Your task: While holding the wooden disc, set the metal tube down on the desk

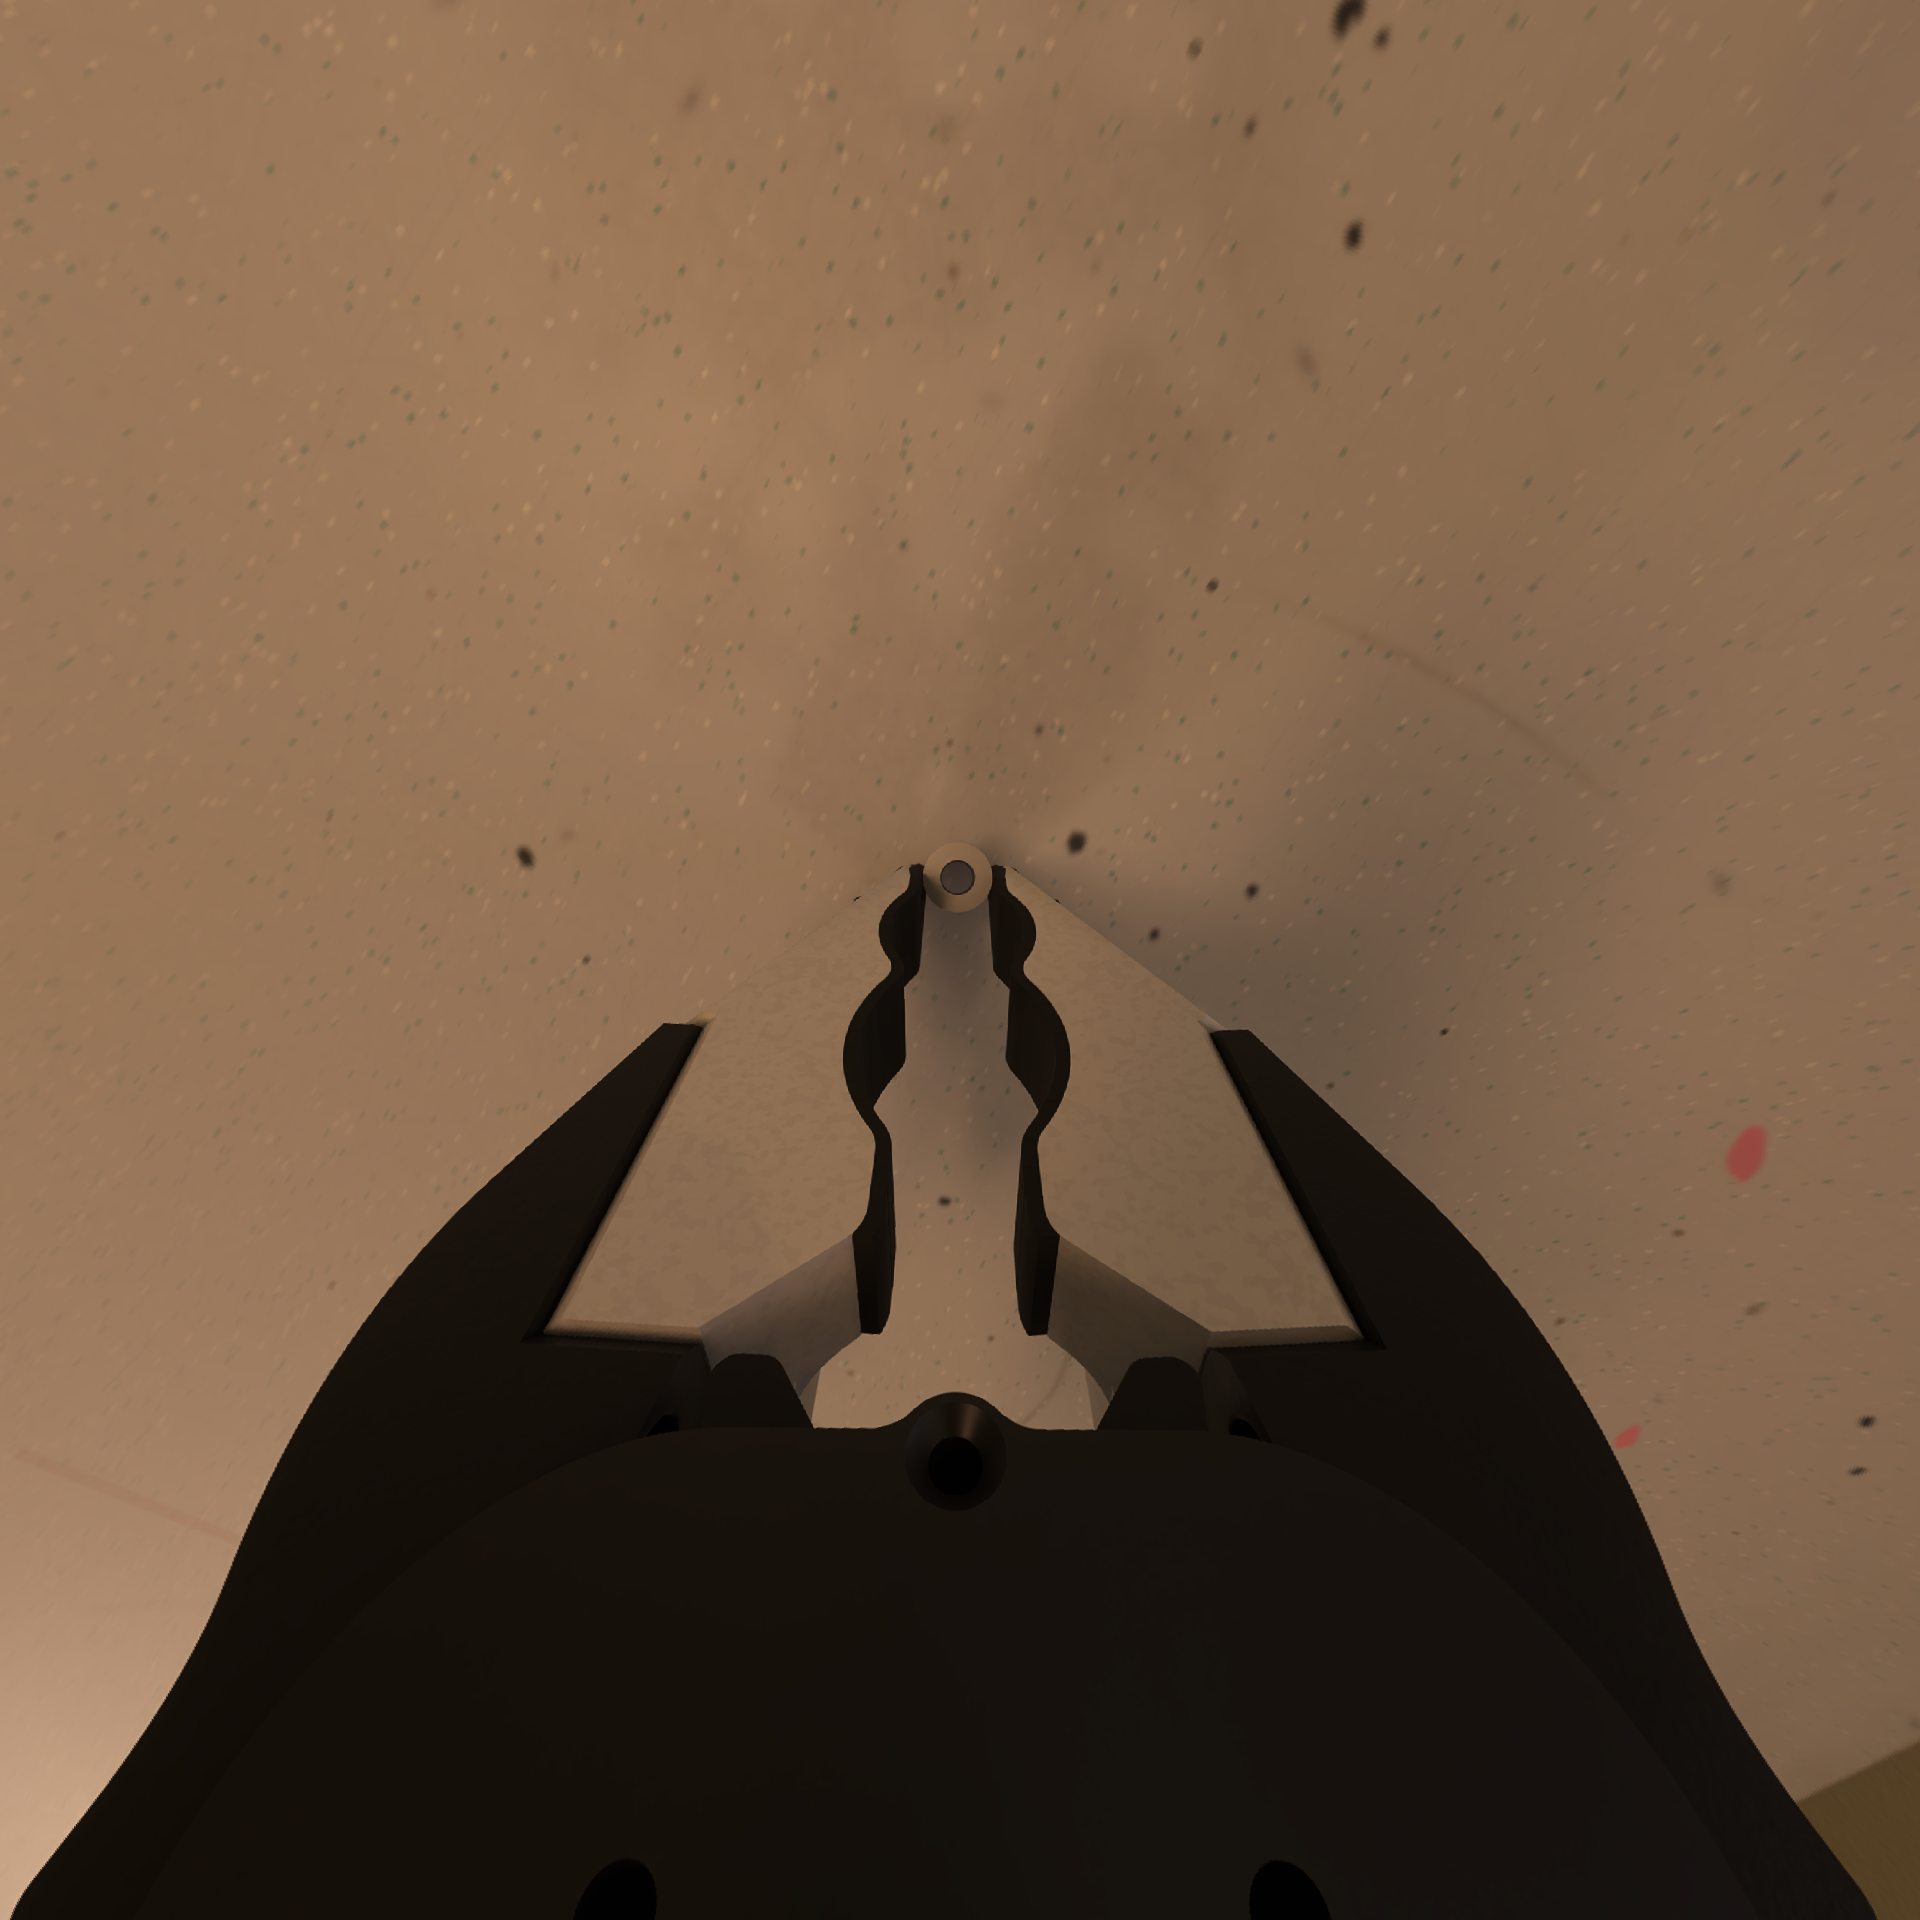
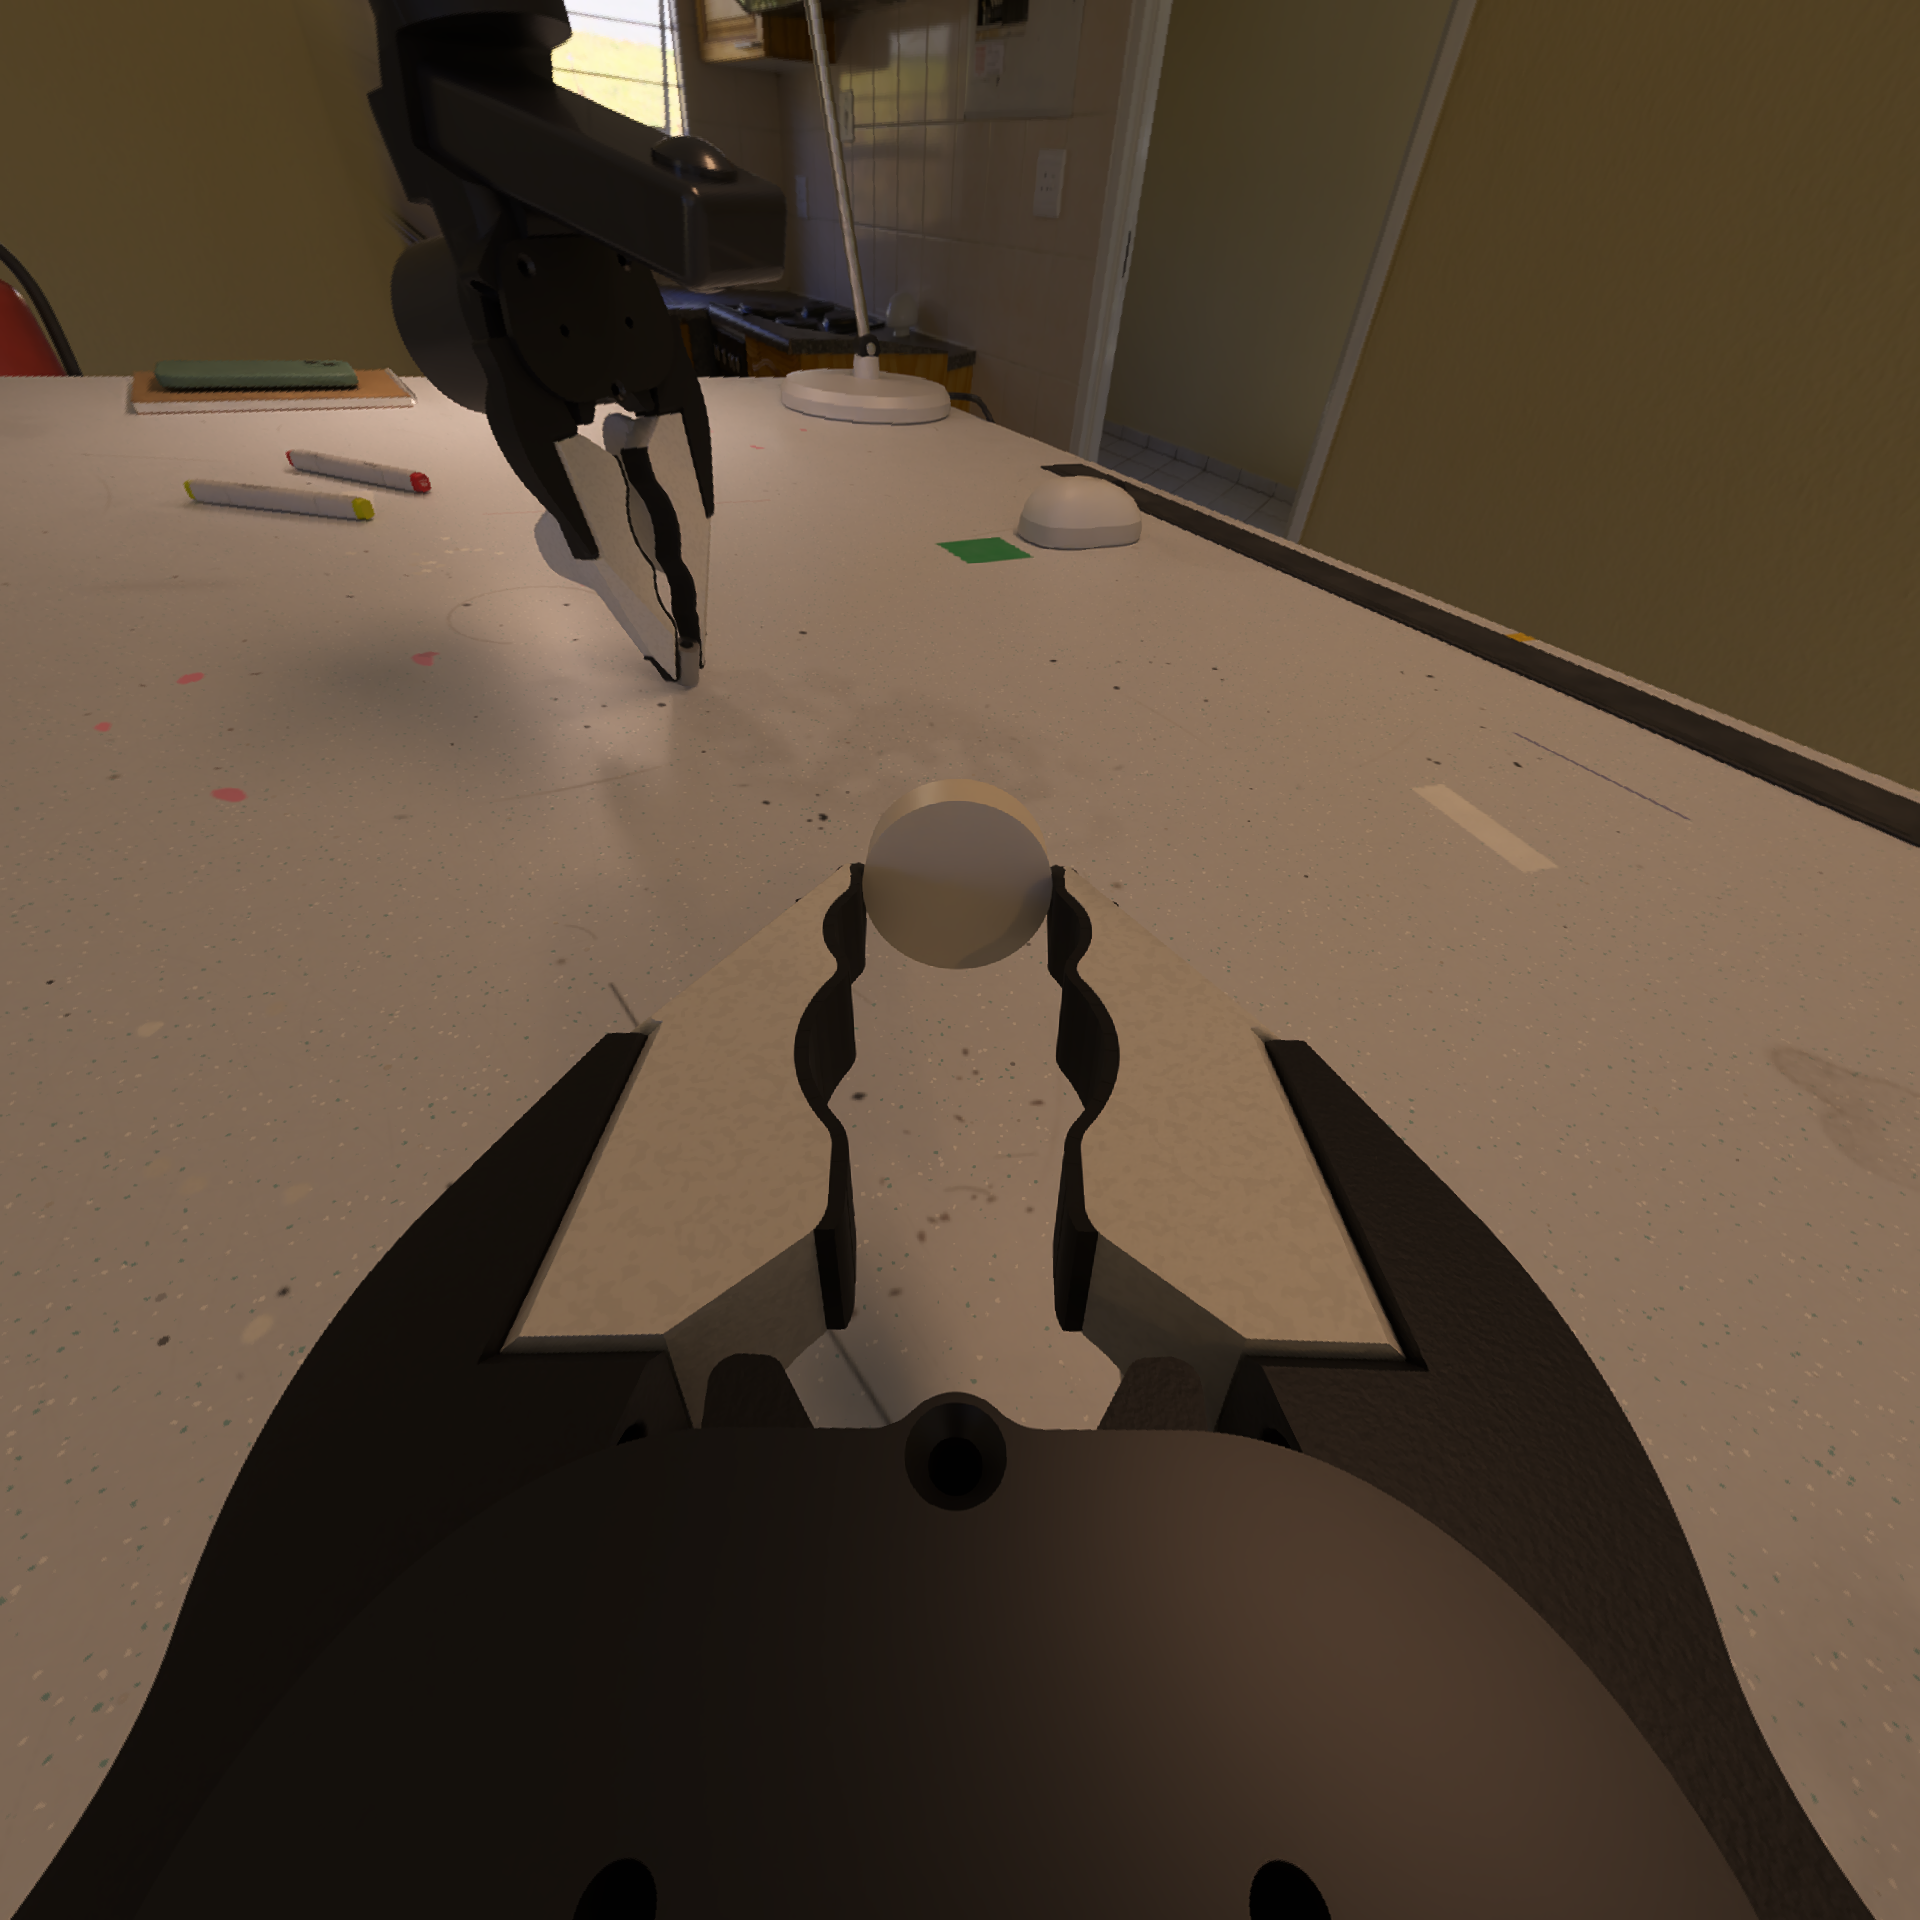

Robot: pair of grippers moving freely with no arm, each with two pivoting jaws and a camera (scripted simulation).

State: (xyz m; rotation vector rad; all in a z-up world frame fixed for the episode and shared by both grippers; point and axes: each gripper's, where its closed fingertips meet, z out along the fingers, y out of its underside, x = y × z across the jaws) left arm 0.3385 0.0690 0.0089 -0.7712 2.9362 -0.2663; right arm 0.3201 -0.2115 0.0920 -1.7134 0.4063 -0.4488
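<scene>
My left gripper (image 1: 957,876) points straight down at the speckled desk (image 1: 623,520) and is shut on the metal tube (image 1: 957,883), a thin pale tube seen end-on between the fingertips. In the right wrist view the left gripper (image 2: 681,657) stands steeply over the desk (image 2: 1299,935). The tube (image 2: 688,665) is upright at its tips, at or just above the surface; I cannot tell if it touches. My right gripper (image 2: 956,878) is shut on the wooden disc (image 2: 956,873), a pale round disc held on edge above the desk.
Two white markers (image 2: 278,499) (image 2: 358,471) lie at the far left. A green phone (image 2: 256,374) rests on a notebook behind them. A white lamp base (image 2: 865,395), a white dome (image 2: 1078,517) and a green square (image 2: 983,550) are at the far right. The desk's dark edge (image 2: 1558,665) runs along the right.
</scene>
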